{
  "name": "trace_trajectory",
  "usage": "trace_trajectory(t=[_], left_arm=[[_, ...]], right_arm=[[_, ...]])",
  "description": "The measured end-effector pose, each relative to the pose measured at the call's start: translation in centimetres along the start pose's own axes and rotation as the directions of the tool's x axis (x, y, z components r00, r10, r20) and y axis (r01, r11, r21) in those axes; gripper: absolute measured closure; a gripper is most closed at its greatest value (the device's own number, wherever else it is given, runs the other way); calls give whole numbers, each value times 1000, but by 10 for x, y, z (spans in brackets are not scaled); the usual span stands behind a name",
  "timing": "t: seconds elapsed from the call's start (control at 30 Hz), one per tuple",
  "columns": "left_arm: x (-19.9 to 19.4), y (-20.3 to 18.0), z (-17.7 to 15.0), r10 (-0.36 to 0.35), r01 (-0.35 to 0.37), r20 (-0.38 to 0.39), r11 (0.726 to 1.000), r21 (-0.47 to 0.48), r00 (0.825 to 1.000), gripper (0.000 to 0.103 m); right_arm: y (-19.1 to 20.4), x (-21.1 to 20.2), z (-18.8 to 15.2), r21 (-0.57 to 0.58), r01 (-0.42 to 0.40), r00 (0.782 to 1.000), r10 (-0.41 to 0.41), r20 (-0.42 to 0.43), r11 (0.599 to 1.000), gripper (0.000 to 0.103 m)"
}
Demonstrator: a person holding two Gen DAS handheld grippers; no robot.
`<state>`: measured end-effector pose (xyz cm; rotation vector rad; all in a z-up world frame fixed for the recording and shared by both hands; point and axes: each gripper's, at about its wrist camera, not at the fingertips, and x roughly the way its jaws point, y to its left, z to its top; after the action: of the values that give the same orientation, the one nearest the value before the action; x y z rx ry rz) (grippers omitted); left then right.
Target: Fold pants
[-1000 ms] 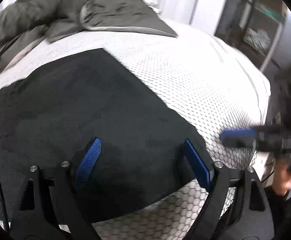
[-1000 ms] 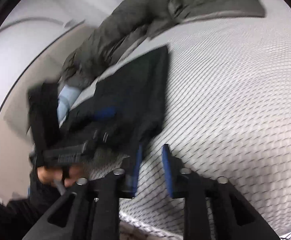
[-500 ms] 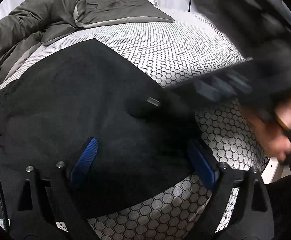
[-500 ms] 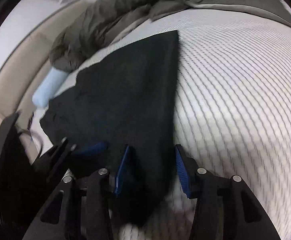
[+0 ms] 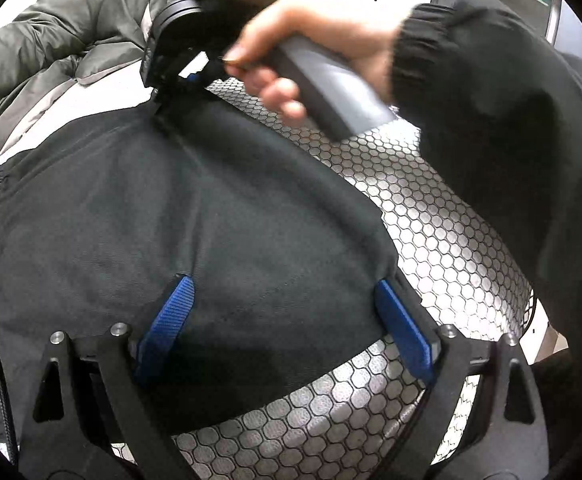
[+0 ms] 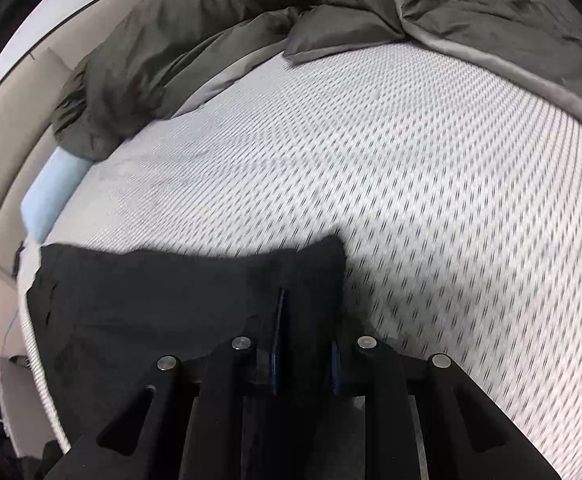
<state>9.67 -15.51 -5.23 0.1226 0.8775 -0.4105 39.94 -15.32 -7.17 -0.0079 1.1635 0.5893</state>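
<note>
- The bed (image 6: 431, 184), with its honeycomb-patterned cover, carries everything; a grey duvet (image 6: 251, 20) is bunched at the far side, well apart from the work
- The pants (image 5: 179, 216) lie flat and dark on the near part of the bed, waistband elastic at the left edge in the left wrist view — already doubled, by my reading, with a further fold in hand
- The right gripper (image 6: 305, 344) sits at the far corner of the cloth; its jaws have just been closing and now pinch a ridge of the pants between them. Best to lift only enough to clear the layer below, then carry the corner straight across so the edges meet
- The left gripper (image 5: 287, 320) hovers over the near edge, jaws spread wide and gripping nothing — it could press the cloth down as an anchor while the other side travels
</note>
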Motion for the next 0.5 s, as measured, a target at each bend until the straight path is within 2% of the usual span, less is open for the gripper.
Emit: trace_trajectory(t=[0.07,0.13,0.23,0.27,0.33,0.4,0.5], left_arm=[[-2,3,0,-8,8,5,1000,-2,1000,10],[-6,5,1,-16,16,7,1000,-8,1000,10],[-21,17,6,-15,15,14,999,-47,1000,10],[-31,26,7,-16,19,35,997,-69,999,10],[-48,44,10,-1,9,71,995,-100,997,9],[-66,70,11,53,-37,105,989,-146,993,1],[-78,112,8,171,-145,96,962,-230,981,1]], right_arm=[[-4,1,11,15,24,999,-24,30,1000,82],[-7,-6,15,51,26,999,-28,40,998,73],[-17,-39,2,115,0,995,-11,97,993,68],[-22,-59,-11,133,8,991,-26,130,991,65],[-22,-87,-39,148,20,983,-46,176,989,47],[-19,-114,-74,156,45,973,-79,216,987,46],[4,-129,-120,160,69,976,-100,196,985,44]])
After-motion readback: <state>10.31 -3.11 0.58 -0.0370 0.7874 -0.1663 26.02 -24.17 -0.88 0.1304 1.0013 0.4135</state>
